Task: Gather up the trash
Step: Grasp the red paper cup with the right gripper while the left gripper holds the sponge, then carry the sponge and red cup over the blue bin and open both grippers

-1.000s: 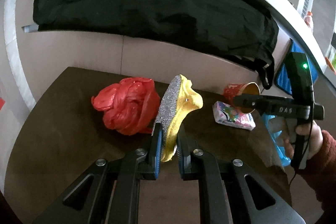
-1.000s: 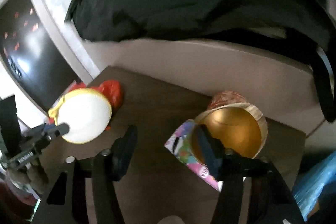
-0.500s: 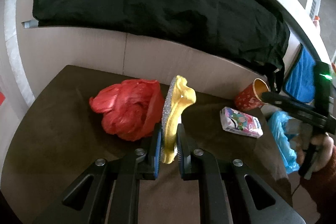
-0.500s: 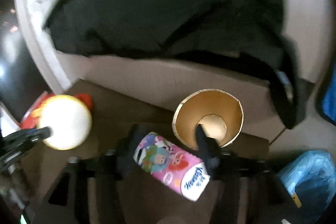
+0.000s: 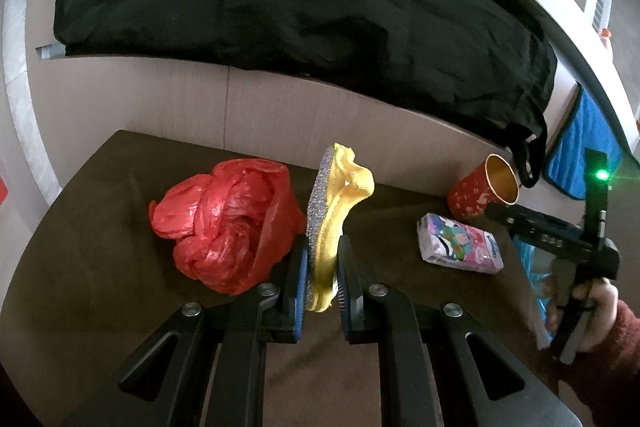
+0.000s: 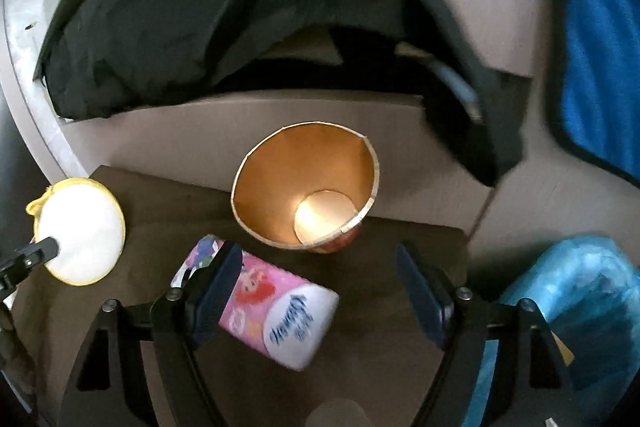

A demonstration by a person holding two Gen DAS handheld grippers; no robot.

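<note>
A crumpled red bag (image 5: 228,223) is lying on the dark tabletop (image 5: 92,251), just left of the left claw (image 5: 322,279), which is pinching a round scrubber (image 5: 332,219), yellow cloth on one face, silver glitter on the other, lifted upright. Further right, a pink cartoon-printed tissue pack (image 6: 276,307) is lying flat before a red cup (image 6: 308,187) with a gold inside. The right claw (image 6: 320,291) is opening wide over the pack, gripping nothing. A blue bag (image 6: 576,307) is sitting past the tabletop's right edge.

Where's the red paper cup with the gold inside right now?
The red paper cup with the gold inside stands upright at the dark table's far edge, just behind the pink tissue pack, ahead of the opening right gripper.
</note>
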